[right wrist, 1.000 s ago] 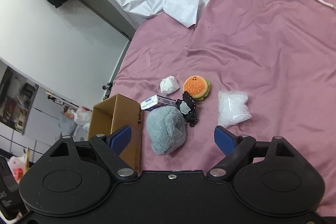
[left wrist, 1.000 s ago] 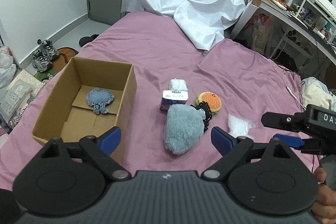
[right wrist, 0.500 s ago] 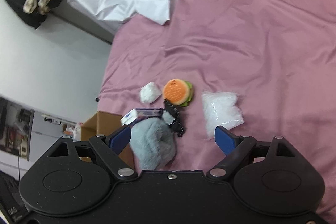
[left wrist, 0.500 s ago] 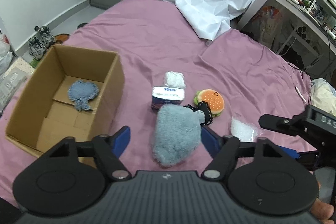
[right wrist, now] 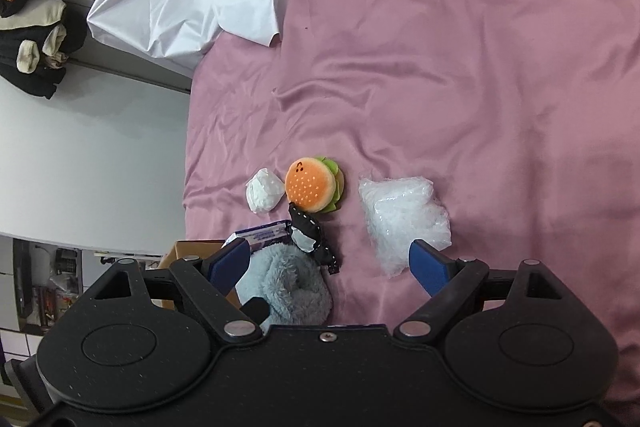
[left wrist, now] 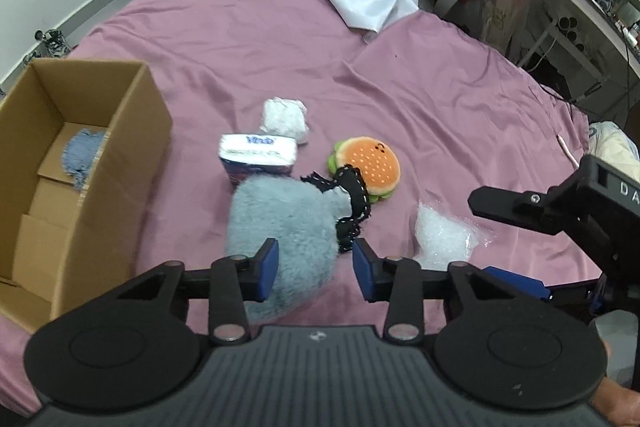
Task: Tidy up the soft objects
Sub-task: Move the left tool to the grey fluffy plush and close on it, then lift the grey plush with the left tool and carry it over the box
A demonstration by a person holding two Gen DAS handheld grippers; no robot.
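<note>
On the bed (left wrist: 420,75), beside the box (left wrist: 132,163), lies the grey plush (left wrist: 288,223); our left gripper (left wrist: 312,265), fingers parted, straddles its near end; our right gripper (right wrist: 328,263) hovers open; next we close, then lift boxward.

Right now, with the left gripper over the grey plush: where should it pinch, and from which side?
Pinch the wide furry body of the grey plush, coming straight down from above. It lies flat on the bed, and the left gripper already hangs open with a pad near each side of its near end. Avoid the far end: the black strap lies across it, beside the burger toy.
</note>
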